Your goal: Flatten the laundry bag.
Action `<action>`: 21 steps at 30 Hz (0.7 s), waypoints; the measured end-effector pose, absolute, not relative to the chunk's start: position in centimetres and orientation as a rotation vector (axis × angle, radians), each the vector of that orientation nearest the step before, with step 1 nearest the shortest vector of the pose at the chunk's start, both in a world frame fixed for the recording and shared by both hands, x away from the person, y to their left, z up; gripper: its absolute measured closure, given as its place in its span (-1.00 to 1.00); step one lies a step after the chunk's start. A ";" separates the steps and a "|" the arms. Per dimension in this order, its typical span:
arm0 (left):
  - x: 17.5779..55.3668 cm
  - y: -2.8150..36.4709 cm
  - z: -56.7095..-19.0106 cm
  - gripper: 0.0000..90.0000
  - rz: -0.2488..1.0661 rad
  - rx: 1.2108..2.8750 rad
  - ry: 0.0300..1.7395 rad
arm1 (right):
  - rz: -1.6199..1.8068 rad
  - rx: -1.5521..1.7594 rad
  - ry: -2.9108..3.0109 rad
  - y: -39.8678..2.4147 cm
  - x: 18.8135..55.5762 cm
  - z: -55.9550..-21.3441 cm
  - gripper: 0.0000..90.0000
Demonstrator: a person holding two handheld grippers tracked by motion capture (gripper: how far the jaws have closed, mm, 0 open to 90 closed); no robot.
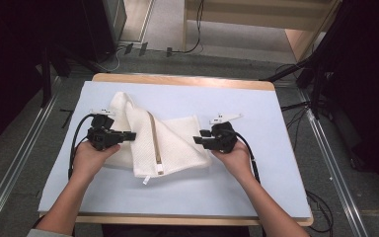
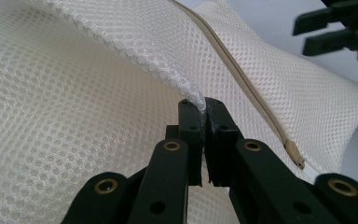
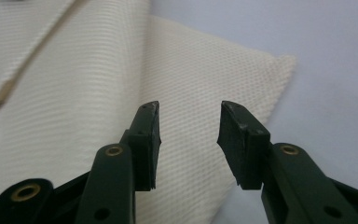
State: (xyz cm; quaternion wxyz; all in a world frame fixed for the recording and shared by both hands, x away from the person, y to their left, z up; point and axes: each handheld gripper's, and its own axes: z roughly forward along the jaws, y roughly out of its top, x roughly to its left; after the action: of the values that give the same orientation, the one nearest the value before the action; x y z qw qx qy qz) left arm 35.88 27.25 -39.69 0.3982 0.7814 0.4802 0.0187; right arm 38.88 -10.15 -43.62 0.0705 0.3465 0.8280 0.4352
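A white mesh laundry bag [image 1: 165,143] with a beige zipper [image 1: 155,143] lies crumpled and partly folded on the pale blue table cover [image 1: 256,187]. My left gripper [image 1: 131,135] is at the bag's left side, shut on a fold of the mesh [image 2: 196,100]; the beige zipper [image 2: 242,79] runs past its jaws to the right. My right gripper [image 1: 197,141] hovers at the bag's right edge, jaws apart with nothing between them [image 3: 189,135]; the mesh [image 3: 200,79] lies beneath. The right gripper also shows in the left gripper view [image 2: 328,32].
The wooden table edge [image 1: 177,79] frames the blue cover. Bare cover lies to the right and front of the bag. Cables [image 1: 296,106] and metal floor rails [image 1: 335,163] flank the table; dark stands rise at both sides.
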 end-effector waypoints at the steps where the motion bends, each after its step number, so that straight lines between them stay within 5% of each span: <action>1: 35.7 27.3 -39.7 0.94 0.044 1.975 1.215 | 1.290 1.048 2.481 -10.0 39.7 -44.0 0.32; 13: 34.0 27.8 -39.5 0.94 0.056 1.949 1.212 | 1.173 1.200 2.467 -8.5 45.1 -47.3 0.23; 15: 33.7 28.0 -39.4 0.94 0.059 1.942 1.213 | 1.196 1.200 2.454 -8.1 45.4 -47.5 0.34; 16: 33.6 28.1 -39.4 0.94 0.063 1.945 1.213 | 1.169 1.199 2.447 -7.9 45.4 -47.4 0.70; 21: 33.5 28.2 -39.4 0.94 0.063 1.941 1.214 | 1.190 1.230 2.467 -8.2 45.6 -47.2 0.94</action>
State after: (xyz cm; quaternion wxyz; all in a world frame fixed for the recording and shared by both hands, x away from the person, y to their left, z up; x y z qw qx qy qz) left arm 33.48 28.18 -39.36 0.4128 0.7720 0.4828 0.0252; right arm 45.56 -8.16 -47.24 0.0693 0.4086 0.8197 0.3953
